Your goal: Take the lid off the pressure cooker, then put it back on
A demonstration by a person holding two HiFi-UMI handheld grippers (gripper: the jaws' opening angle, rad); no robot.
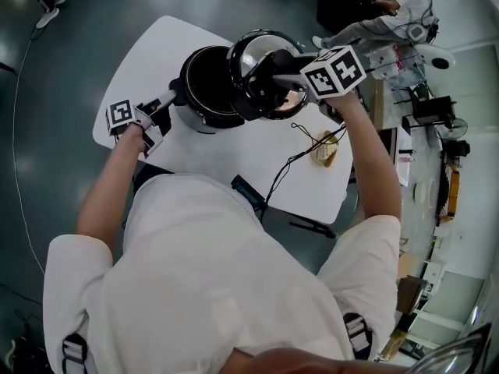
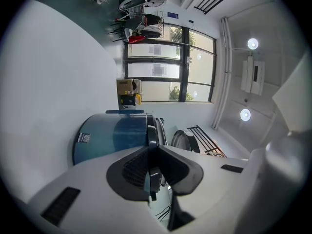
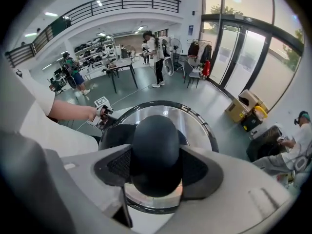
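Note:
The pressure cooker (image 1: 204, 92) stands open on the white table (image 1: 226, 154), its dark inside showing. My left gripper (image 1: 160, 106) is shut on the cooker's side handle (image 2: 151, 136) at the pot's left; the steel body (image 2: 113, 135) fills the left gripper view. My right gripper (image 1: 284, 75) is shut on the lid's black knob (image 3: 156, 152). The round steel lid (image 1: 261, 72) hangs tilted above the pot's right rim, off the pot. In the right gripper view the lid (image 3: 195, 126) spreads behind the knob.
A black cable (image 1: 300, 154) and a small tan object (image 1: 325, 153) lie on the table to the right of the pot. The table's front edge is close to my body. Desks and people are off to the far right on the floor.

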